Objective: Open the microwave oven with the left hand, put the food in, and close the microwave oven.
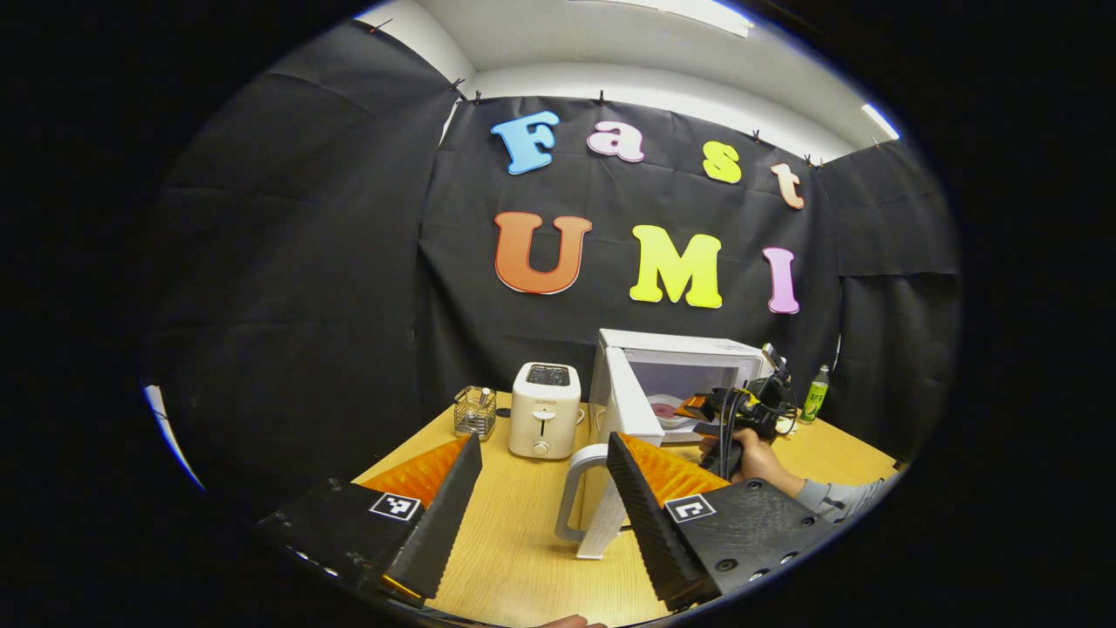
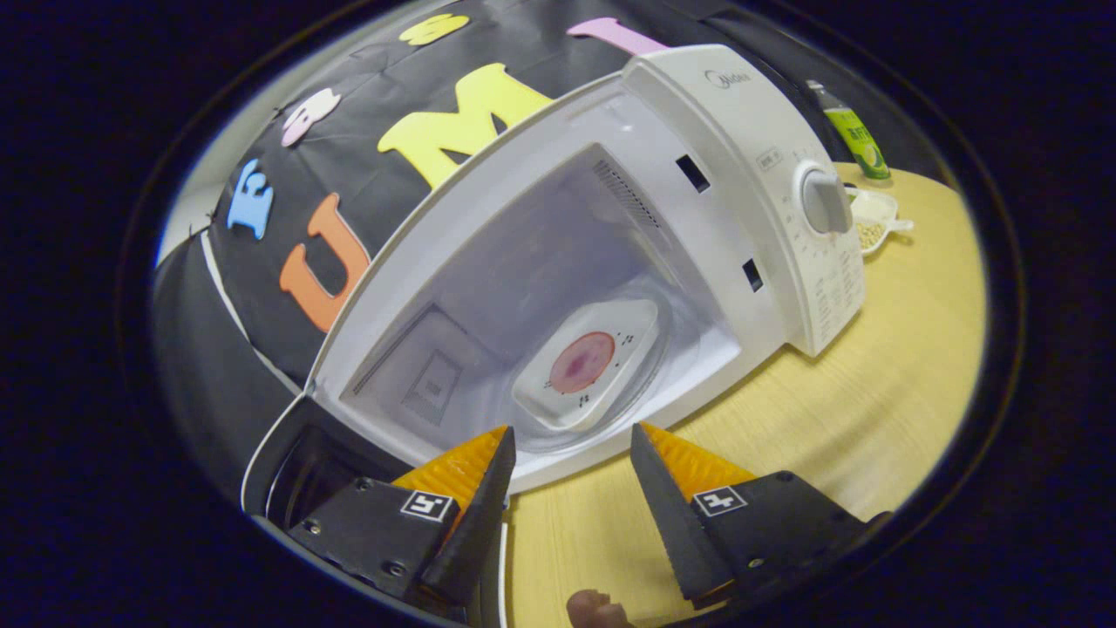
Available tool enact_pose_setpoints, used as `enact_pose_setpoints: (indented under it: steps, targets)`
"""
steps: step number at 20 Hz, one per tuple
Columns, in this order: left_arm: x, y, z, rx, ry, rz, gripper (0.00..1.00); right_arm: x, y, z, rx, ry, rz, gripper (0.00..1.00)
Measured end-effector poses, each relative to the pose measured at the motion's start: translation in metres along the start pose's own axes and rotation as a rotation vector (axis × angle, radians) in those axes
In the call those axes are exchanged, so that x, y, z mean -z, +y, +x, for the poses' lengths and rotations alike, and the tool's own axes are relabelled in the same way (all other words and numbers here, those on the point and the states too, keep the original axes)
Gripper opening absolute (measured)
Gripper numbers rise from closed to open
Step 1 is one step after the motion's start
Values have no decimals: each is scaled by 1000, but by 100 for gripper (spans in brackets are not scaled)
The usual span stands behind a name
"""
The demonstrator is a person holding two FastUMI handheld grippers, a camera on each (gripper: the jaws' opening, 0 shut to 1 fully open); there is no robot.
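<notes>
Two of the three steps look done, judging from how things lie. The microwave oven [image 2: 610, 262] fills the centre of the right gripper view with its door [image 1: 623, 419] swung wide; in the left gripper view that door stands edge-on at lower centre, its handle [image 1: 571, 493] towards the camera. The food, a white dish [image 2: 588, 362] with a pink round patch, sits on the glass turntable inside the cavity, at centre of the right gripper view, and shows faintly in the left gripper view too.

At the bottom of the right gripper view the right gripper [image 2: 571, 475] has its fingers spread wide with nothing between them, just outside the cavity's front edge, so the dish appears released. In the left gripper view the left gripper [image 1: 542, 484] is also spread wide and empty, with the door handle seen between its fingers but beyond them, not gripped.

What seems left is closing the door, which would first need the right gripper and the hand [image 1: 754, 453] holding it clear of the opening.

Elsewhere on the wooden surface [image 1: 523, 558] stand a toaster [image 1: 544, 410], a wire basket [image 1: 475, 412] and a green bottle [image 1: 815, 394].
</notes>
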State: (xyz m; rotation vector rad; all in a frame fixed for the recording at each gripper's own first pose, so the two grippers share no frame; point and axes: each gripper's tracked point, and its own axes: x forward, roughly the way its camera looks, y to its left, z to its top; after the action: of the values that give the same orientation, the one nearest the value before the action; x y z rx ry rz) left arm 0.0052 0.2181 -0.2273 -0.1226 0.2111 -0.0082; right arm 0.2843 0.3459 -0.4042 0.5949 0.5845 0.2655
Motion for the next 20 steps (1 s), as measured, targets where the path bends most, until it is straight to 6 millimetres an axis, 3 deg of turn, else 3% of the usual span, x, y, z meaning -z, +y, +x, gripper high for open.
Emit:
enact_pose_setpoints:
  steps: [1,2,3,4,6,7,8,9,10,11,12,15,16,17,18,19,20]
  targets:
    - [0,4,1,1,-5,7,84,1,2,-14,-12,13,-32,74]
    - [0,8,1,-1,-10,11,83,-3,2,-28,-20,19,-67,87]
    - [0,12,1,-14,-13,16,80,-10,2,-45,-28,4,-107,88]
    - [1,23,6,-50,-15,28,53,-21,1,-62,-35,-22,-153,89]
    - [8,33,8,-103,4,46,27,-37,-2,-102,-45,-81,-231,89]
    - [10,38,8,-128,7,54,36,-44,-4,-122,-54,-99,-263,82]
    - [11,38,10,-131,6,52,12,-47,-7,-141,-63,-111,-291,95]
    - [13,33,11,-107,8,42,18,-47,-10,-160,-65,-113,-313,83]
    - [13,25,13,-74,-4,33,4,-50,-14,-178,-67,-114,-346,83]
    - [11,23,15,-46,-9,19,4,-52,-17,-195,-72,-120,-376,95]
    - [18,18,24,-13,-6,5,0,-53,-20,-212,-82,-121,-418,83]
    - [38,12,37,51,27,-16,0,-65,-32,-260,-84,-152,-492,85]
    - [41,16,42,44,34,-9,0,-72,-34,-276,-81,-177,-512,98]
    - [41,24,56,38,45,-12,0,-83,-35,-290,-79,-217,-522,99]
    - [55,18,52,47,68,-23,0,-90,-35,-304,-84,-237,-541,99]
    - [58,16,54,55,69,-33,0,-94,-35,-319,-94,-251,-554,89]
    - [58,16,58,66,71,-35,0,-98,-38,-334,-97,-269,-548,89]
